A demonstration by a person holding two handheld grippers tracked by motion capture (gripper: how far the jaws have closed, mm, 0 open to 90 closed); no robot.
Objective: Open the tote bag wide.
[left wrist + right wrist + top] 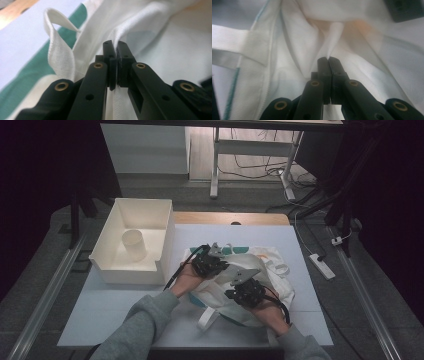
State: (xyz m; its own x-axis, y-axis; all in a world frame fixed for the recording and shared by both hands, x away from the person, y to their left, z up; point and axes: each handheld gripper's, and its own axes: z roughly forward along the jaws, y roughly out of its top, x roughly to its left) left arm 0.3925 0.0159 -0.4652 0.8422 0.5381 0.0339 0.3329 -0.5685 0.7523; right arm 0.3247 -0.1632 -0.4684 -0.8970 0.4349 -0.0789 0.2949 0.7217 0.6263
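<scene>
We can read no text, label, brand, number or sign in any of these views. The white cloth bag (260,270) on the table carries green printing (235,250) along its far edge in the high view, but the shapes are too small and partly covered for us to tell letters from pattern. In the left gripper view the same green (30,72) shows as a plain band with no lettering on it. In the right gripper view the cloth is bare of print.
</scene>
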